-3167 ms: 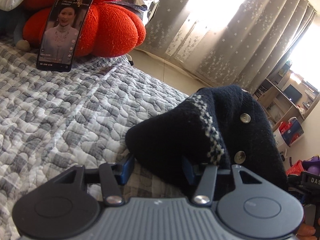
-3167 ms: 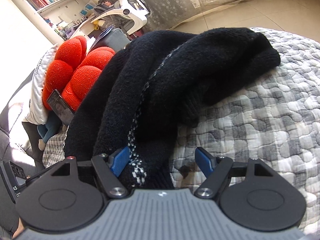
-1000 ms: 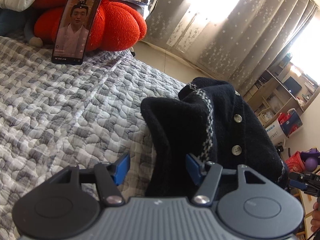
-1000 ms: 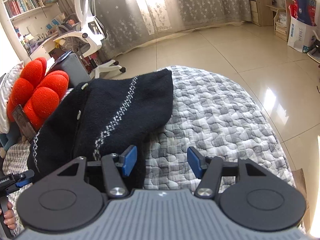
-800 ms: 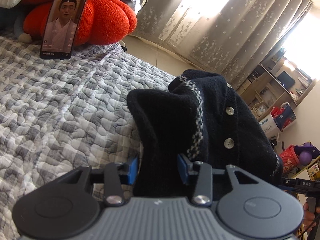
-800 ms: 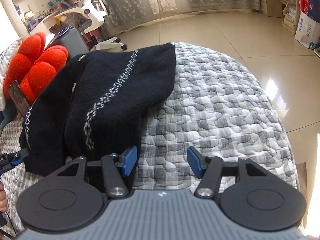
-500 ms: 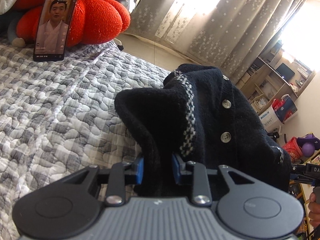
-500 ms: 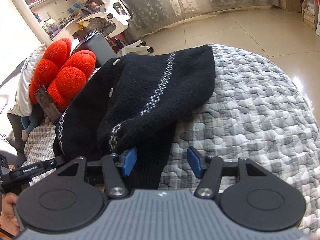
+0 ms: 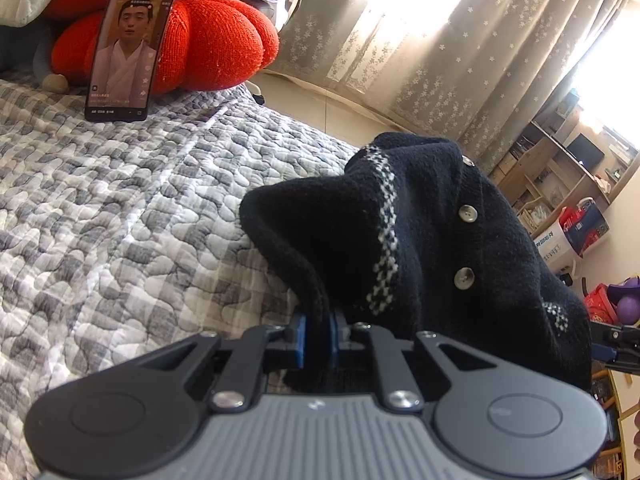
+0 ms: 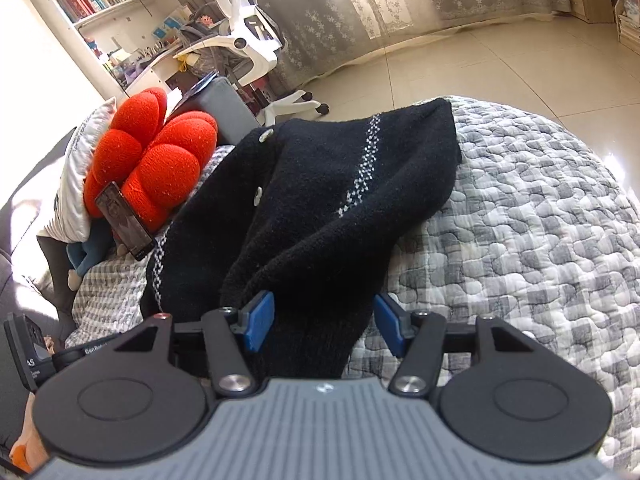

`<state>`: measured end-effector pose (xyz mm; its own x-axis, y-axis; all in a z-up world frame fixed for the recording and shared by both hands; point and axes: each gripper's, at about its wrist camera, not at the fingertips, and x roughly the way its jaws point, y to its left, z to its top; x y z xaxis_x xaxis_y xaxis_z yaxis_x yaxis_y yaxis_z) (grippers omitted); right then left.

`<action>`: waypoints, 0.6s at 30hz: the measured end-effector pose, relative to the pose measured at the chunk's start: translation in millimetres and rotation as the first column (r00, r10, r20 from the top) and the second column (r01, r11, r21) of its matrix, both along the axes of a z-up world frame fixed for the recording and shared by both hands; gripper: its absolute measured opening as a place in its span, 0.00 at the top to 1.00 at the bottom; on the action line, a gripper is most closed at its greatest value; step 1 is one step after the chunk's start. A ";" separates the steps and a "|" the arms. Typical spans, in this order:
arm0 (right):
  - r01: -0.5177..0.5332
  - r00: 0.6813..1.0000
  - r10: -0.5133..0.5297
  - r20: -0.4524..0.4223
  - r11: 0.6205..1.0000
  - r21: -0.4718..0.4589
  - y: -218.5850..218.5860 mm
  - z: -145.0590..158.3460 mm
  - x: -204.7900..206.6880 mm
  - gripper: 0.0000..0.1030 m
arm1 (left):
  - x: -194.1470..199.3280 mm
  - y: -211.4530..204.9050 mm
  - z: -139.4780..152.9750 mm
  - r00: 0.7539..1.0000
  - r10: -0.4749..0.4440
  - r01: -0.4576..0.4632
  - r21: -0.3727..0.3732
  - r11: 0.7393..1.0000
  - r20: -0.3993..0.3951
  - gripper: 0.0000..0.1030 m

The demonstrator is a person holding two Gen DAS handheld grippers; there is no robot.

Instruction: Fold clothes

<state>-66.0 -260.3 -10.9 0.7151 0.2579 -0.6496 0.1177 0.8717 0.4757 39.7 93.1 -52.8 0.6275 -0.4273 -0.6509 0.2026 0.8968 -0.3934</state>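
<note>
1. A black knitted cardigan with a white patterned stripe and pale buttons lay bunched in a heap on the grey-and-white quilted bedspread, toward the bed's right side in the left wrist view.
2. The left gripper had just been closing, and its blue pads were clamped on a thick fold of the cardigan's near edge, with black knit squeezed between them.
3. The right gripper stood with its jaws apart; a ridge of the cardigan ran between the blue pads. The left-hand pad sat against the knit, while the right-hand pad stood clear of it over the bedspread.
4. In the right wrist view the cardigan stretched away from the gripper toward the far edge of the bed, its striped panel uppermost.
5. A red lobed cushion sat at the far left of the bed, and a phone with a lit screen leaned upright against it.
6. Pale star-patterned curtains hung beyond the bed, and a white office chair stood on the tiled floor.
</note>
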 end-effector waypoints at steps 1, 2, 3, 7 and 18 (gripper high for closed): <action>-0.009 1.000 0.009 -0.015 1.000 -0.004 1.4 -3.0 1.0 0.42 | 0.1 -1.0 -0.1 1.000 -0.002 0.002 0.003 1.000 -0.001 0.89; -0.017 0.999 0.016 -0.028 1.000 -0.007 2.9 -5.4 2.0 0.42 | 0.3 -2.2 -0.3 1.000 -0.005 0.005 0.006 1.000 -0.002 0.89; -0.019 0.999 0.019 -0.031 1.000 -0.009 5.0 -5.6 2.9 0.42 | 0.3 -3.2 -0.4 1.000 -0.007 0.007 0.008 1.000 -0.003 0.89; -0.024 1.000 0.024 -0.017 1.000 -0.001 12.7 -3.0 4.7 0.42 | 0.6 -4.3 -0.5 1.000 -0.007 0.007 0.006 1.000 -0.005 0.89; -0.021 0.999 0.027 -0.036 0.985 0.169 32.1 -21.7 35.3 0.42 | 1.6 -2.8 -3.8 1.000 -0.017 0.017 -0.001 1.000 -0.009 0.89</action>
